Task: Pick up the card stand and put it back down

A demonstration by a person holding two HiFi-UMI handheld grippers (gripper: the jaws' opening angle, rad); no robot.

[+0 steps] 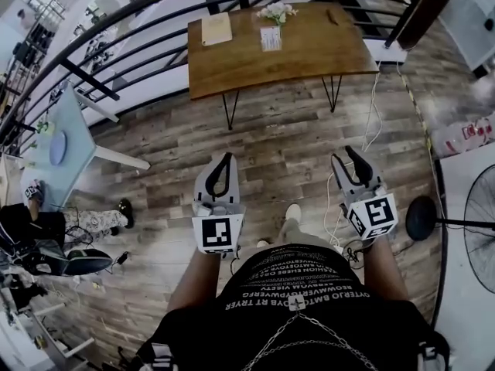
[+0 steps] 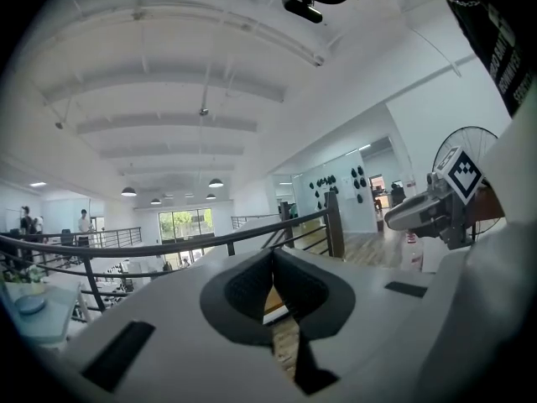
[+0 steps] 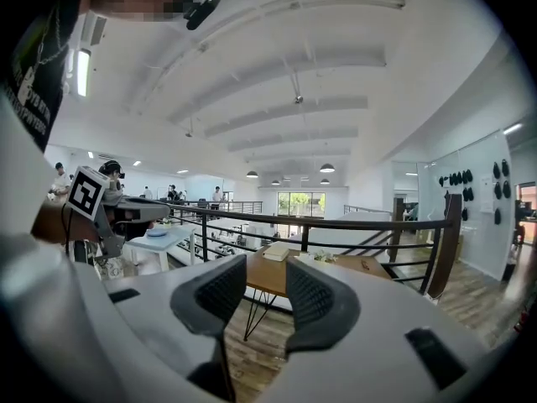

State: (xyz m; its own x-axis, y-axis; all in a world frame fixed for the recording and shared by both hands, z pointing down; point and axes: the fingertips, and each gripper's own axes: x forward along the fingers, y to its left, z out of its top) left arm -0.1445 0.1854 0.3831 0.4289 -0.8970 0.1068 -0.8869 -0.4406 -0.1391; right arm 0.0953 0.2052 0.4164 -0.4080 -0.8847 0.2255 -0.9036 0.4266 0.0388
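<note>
The card stand (image 1: 271, 39), a small upright white card, sits near the far edge of a wooden table (image 1: 309, 56), beside a little bunch of white flowers (image 1: 277, 11). Both grippers hover over the wooden floor, well short of the table and close to my body. My left gripper (image 1: 227, 158) is shut with its fingertips touching and nothing between them, as the left gripper view (image 2: 271, 257) also shows. My right gripper (image 1: 342, 155) is open and empty. In the right gripper view (image 3: 266, 277) the table (image 3: 382, 266) shows far off between and beyond the pads.
A tan notebook (image 1: 216, 29) lies on the table's left part. A black railing (image 1: 139, 60) curves behind the table. A pale blue table (image 1: 66, 137) stands left, a floor fan (image 1: 483, 230) right. White cables (image 1: 371, 122) trail over the floor.
</note>
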